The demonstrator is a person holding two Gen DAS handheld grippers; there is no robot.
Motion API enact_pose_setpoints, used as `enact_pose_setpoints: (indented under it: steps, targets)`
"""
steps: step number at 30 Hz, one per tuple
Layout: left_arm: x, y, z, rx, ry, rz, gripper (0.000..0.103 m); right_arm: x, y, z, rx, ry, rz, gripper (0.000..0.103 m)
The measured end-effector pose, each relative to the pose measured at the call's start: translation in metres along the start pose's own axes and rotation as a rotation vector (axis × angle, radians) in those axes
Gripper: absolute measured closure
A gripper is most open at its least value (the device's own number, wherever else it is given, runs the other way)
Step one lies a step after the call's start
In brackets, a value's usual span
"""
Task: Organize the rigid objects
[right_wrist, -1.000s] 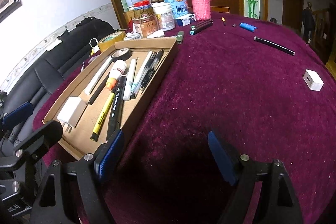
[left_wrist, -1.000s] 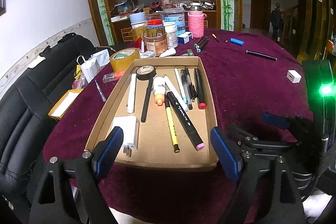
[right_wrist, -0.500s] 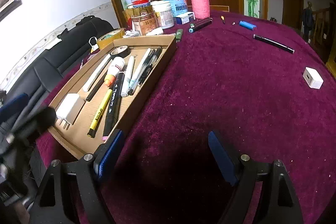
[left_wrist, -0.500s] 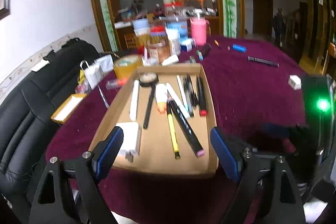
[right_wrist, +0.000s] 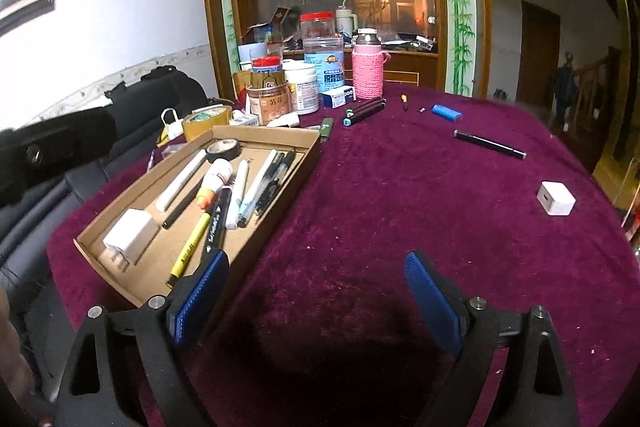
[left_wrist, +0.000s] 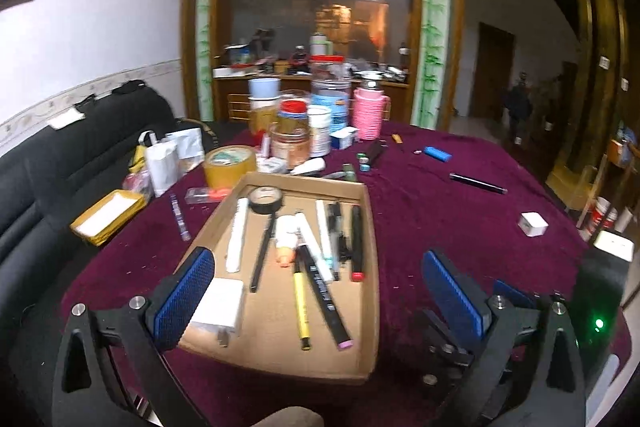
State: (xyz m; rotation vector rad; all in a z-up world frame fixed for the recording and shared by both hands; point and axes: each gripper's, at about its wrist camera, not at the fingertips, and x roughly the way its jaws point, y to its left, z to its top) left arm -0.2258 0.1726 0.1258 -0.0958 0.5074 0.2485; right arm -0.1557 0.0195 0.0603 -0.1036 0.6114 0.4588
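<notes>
Right wrist view: black marker (right_wrist: 489, 144) lies pointing toward the table's right edge; both grippers gape, empty, jaws just widened.

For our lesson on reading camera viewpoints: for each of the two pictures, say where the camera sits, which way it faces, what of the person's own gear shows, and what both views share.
Left wrist: sits on the left tool, facing forward and down over the cardboard tray; its own open blue pads show, plus the right tool at the lower right.
Right wrist: sits on the right tool, facing the bare maroon tablecloth right of the tray; its open pads show, and a dark part of the left tool at the left edge.
Shared: the tray, the pink bottle, the white charger cube.
</notes>
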Motion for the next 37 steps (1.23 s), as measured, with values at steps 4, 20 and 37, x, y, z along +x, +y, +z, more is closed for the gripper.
enact_pose_setpoints:
  steps: [4, 20, 37]
  targets:
    - [0.000, 0.014, -0.003, -0.062, 0.018, 0.071, 0.000, 0.003, 0.009, -0.004, -0.033, 0.020, 0.008, 0.010]
    - [0.009, 0.057, -0.019, -0.159, 0.098, 0.118, 0.000, 0.000, 0.064, -0.009, -0.197, 0.025, 0.007, 0.010]
    - [0.014, 0.070, -0.024, -0.201, 0.139, 0.135, 0.000, -0.001, 0.073, -0.010, -0.214, 0.030, 0.017, 0.010]
